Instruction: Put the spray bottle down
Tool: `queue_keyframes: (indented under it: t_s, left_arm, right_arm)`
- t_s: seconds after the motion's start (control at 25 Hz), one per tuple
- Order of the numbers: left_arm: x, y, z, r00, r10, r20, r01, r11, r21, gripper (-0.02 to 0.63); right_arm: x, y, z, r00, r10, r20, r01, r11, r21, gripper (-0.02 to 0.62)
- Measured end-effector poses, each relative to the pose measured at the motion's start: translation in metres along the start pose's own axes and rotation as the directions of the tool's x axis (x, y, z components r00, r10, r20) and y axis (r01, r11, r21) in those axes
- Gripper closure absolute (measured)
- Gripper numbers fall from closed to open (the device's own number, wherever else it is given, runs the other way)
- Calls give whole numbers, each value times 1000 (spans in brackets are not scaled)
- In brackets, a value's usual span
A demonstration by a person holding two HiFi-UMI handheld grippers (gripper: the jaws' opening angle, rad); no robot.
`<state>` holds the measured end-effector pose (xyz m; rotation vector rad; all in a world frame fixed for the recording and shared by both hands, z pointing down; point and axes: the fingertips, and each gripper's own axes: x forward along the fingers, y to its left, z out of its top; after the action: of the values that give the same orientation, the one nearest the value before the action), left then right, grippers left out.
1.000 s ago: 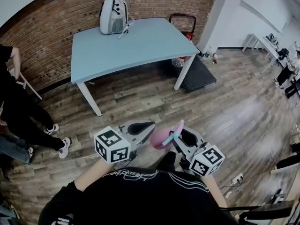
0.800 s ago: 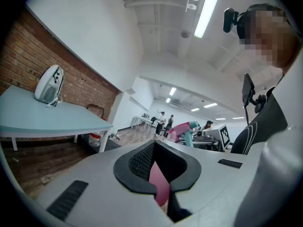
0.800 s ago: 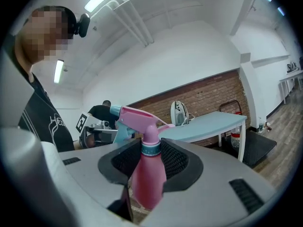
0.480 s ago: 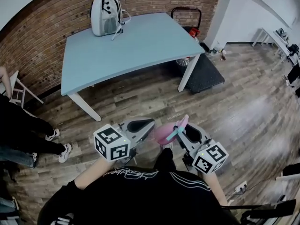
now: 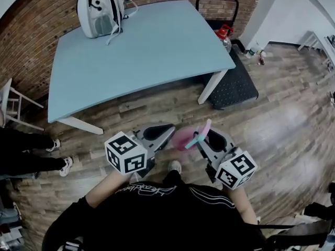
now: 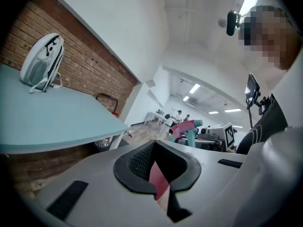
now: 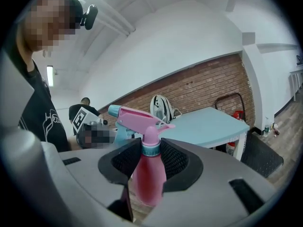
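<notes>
A pink spray bottle [image 5: 182, 139] with a pink and teal trigger head hangs upright in front of the person's chest, over the wood floor. My right gripper [image 5: 201, 140] is shut on it, and in the right gripper view the black pads clasp the bottle [image 7: 147, 178] just under its teal collar. My left gripper [image 5: 166, 132] stands beside the bottle on its left; its jaws are apart with nothing gripped. In the left gripper view the trigger head [image 6: 184, 126] shows past the jaws. The light blue table [image 5: 141, 51] lies ahead.
A white and grey backpack [image 5: 99, 9] stands on the table's far left corner. A black platform trolley [image 5: 235, 82] with a water jug [image 5: 224, 35] sits right of the table. A white chair [image 5: 15, 103] and bystanders' legs [image 5: 31, 156] are at the left.
Both grippers and the bottle have advanced toward the blue table, which now looks larger and nearer. The grip on the bottle is unchanged.
</notes>
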<state>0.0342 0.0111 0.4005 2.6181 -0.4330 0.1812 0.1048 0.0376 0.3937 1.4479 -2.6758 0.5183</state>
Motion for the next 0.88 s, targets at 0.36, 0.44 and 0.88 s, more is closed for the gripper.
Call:
queue_keyframes:
  t_s: [0.36, 0.44, 0.88]
  left_arm:
    - [68, 33, 64, 998, 61, 29, -63, 996, 56, 598]
    - [71, 35, 70, 997, 70, 41, -72, 996, 56, 598]
    - [86, 62, 103, 995, 62, 81, -69, 994, 84, 598]
  right_arm:
    - [29, -82, 52, 999, 48, 22, -47, 998, -50, 465]
    - [30, -87, 59, 998, 53, 24, -51, 996, -67, 465]
    - [59, -114, 90, 996, 62, 65, -54, 992, -111, 465]
